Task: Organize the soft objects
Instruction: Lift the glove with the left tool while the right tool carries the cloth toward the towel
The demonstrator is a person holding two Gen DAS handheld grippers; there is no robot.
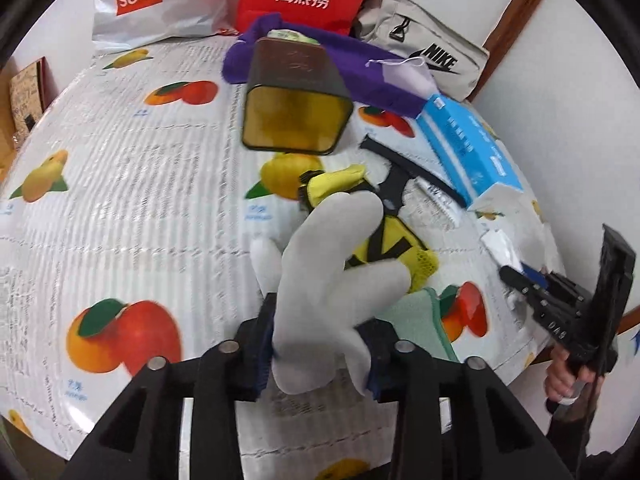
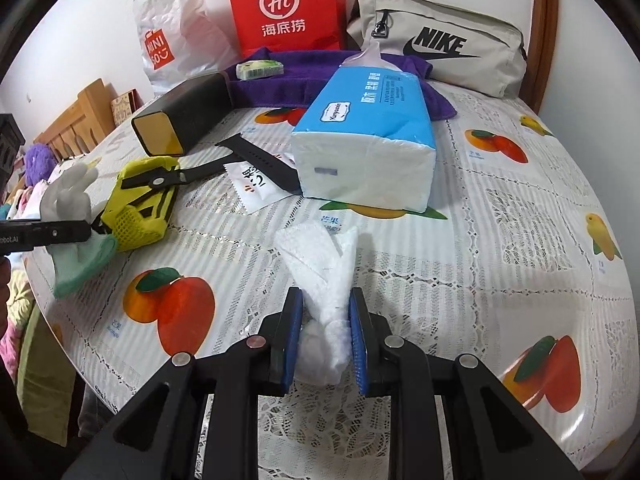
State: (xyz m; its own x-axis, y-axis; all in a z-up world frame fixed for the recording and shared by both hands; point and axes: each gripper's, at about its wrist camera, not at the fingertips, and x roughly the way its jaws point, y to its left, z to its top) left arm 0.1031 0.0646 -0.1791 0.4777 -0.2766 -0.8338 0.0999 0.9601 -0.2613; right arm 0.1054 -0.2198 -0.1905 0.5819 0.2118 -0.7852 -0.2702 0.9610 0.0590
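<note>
My left gripper (image 1: pixel 318 356) is shut on a white knit glove (image 1: pixel 328 276) and holds it above the table; the glove also shows in the right wrist view (image 2: pixel 68 194). Under it lie a yellow mesh pouch with black straps (image 1: pixel 394 250) and a mint green cloth (image 1: pixel 416 320). My right gripper (image 2: pixel 324 344) is shut on a crumpled white tissue (image 2: pixel 324 276) that rests on the fruit-print tablecloth (image 2: pixel 500 216). The right gripper shows at the right edge of the left wrist view (image 1: pixel 520 280).
A blue and white tissue pack (image 2: pixel 368 136), a dark tin lying on its side (image 2: pixel 180 116), a black squeegee (image 2: pixel 256 160), a purple towel (image 2: pixel 296 76), a grey Nike bag (image 2: pixel 436 44), a red paper bag (image 2: pixel 288 8) and a white Miniso bag (image 2: pixel 168 44) crowd the far half.
</note>
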